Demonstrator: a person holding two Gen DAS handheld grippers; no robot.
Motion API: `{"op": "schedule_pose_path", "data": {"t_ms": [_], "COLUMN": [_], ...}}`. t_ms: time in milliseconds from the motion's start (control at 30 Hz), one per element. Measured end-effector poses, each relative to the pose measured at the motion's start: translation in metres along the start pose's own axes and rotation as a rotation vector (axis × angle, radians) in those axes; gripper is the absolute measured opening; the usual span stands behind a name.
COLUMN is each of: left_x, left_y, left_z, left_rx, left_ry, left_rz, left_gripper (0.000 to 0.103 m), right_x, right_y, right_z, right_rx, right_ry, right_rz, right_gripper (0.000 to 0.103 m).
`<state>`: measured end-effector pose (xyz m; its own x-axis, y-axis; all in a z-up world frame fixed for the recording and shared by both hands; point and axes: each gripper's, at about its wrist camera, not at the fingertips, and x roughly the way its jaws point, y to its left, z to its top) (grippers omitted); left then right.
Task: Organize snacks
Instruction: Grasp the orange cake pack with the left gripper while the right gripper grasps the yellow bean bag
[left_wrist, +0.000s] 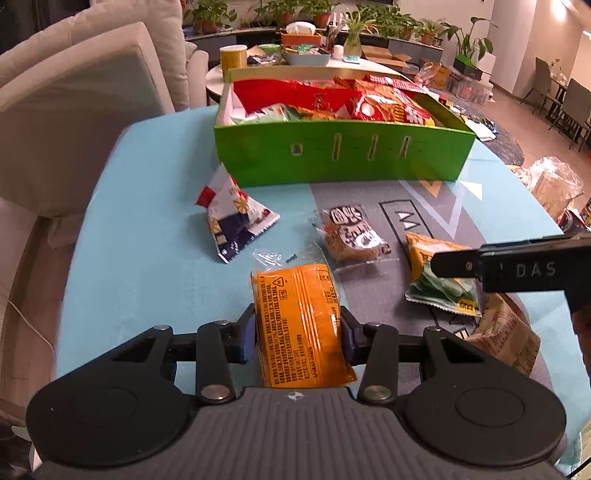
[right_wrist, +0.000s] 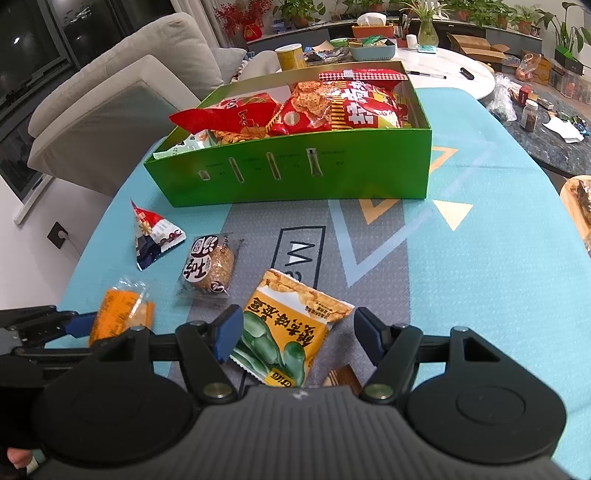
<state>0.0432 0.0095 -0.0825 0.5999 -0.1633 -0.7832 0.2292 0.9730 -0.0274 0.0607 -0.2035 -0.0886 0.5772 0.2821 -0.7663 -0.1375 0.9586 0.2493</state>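
sofa: big beige fabric couch, just off the table's left side
table cover: light blue mat with grey patterned middle
back table: round white one, cluttered, yellow cylindrical canister and teal tray on it
plants: row of potted green houseplants along the far ledge

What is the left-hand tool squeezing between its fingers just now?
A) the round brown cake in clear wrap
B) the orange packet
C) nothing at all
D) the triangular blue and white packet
B: the left gripper has its blue fingers pressed against both sides of the orange packet, while the other snacks lie untouched on the table.
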Motion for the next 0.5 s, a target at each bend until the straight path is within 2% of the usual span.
{"op": "schedule_pose_path", "data": {"t_ms": [167,267,500], "left_x": [-0.005,-0.006,-0.006], "left_y": [0.004,0.005,0.009], "left_z": [0.004,0.006,0.008], "left_rx": [-0.005,-0.007,-0.013], "left_ry": [-0.021,-0.031,-0.04], "left_rz": [0.008,0.012,0.014], "left_gripper": [0.04,0.04,0.04], "right_x": [0.004,0.007,0.015], "right_y": [0.004,0.006,0.014], "right_z": [0.002,0.003,0.004], "right_rx": [0.017,0.035,0.059], "right_ry": [0.012,0.016,0.042], "right_rz": [-0.037,-0.051,-0.087], "right_gripper": [0.07,0.077,0.078]}}
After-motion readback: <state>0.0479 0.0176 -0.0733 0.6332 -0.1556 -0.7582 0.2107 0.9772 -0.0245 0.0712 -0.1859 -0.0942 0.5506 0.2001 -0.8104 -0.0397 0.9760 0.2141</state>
